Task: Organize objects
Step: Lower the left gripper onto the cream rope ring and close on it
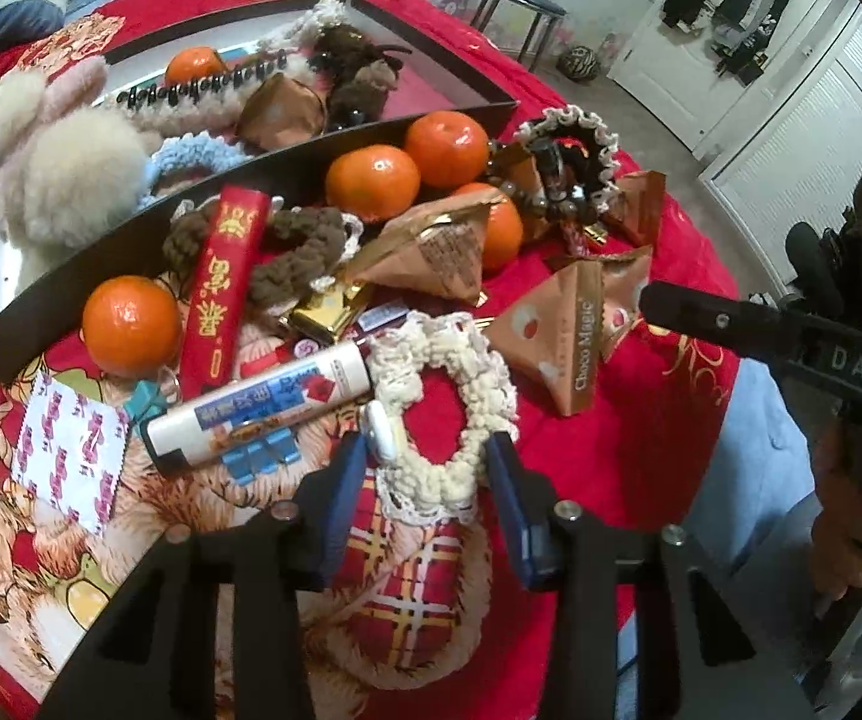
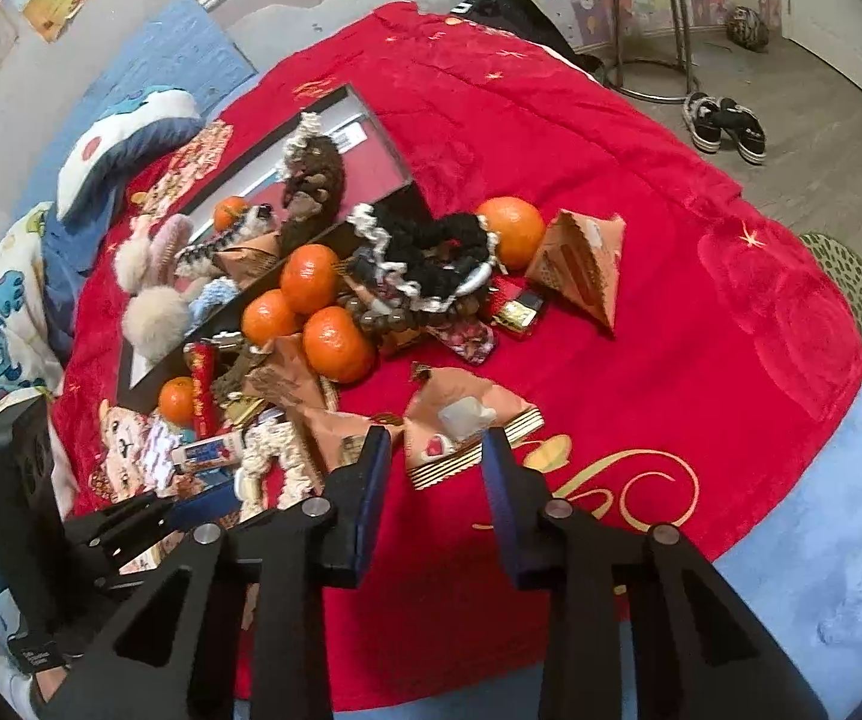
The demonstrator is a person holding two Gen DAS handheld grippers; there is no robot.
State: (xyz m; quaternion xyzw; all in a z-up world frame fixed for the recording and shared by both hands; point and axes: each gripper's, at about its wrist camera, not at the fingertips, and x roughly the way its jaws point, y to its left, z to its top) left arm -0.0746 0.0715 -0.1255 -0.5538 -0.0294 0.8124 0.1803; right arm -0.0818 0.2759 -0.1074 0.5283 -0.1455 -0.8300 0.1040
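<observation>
To do this step well, each tool should squeeze only its own soft thing and lift it straight up, so nothing else gets dragged along. Start on the left side. The left gripper (image 1: 428, 450) points down at the red blanket (image 1: 640, 450), and its two blue fingers (image 1: 347, 480) sit on either side of the cream scrunchie (image 1: 442, 414). They look closed in on its lower edge, with the fluffy ring bunched between them. A white tube (image 1: 257, 414) lies just beside the left finger, so lift gently or it may roll. The black tray (image 1: 131, 276) with the fluffy things is behind, and that looks like a good home for the scrunchie. Now the right side. The right gripper (image 2: 433, 450) has its fingers (image 2: 499, 480) around the near edge of the brown snack packet (image 2: 460, 420). They seem to pinch its striped end, but I cannot tell how tightly. The oranges (image 2: 335, 342) sit just behind the packet, so pull it away from them, not through them.
</observation>
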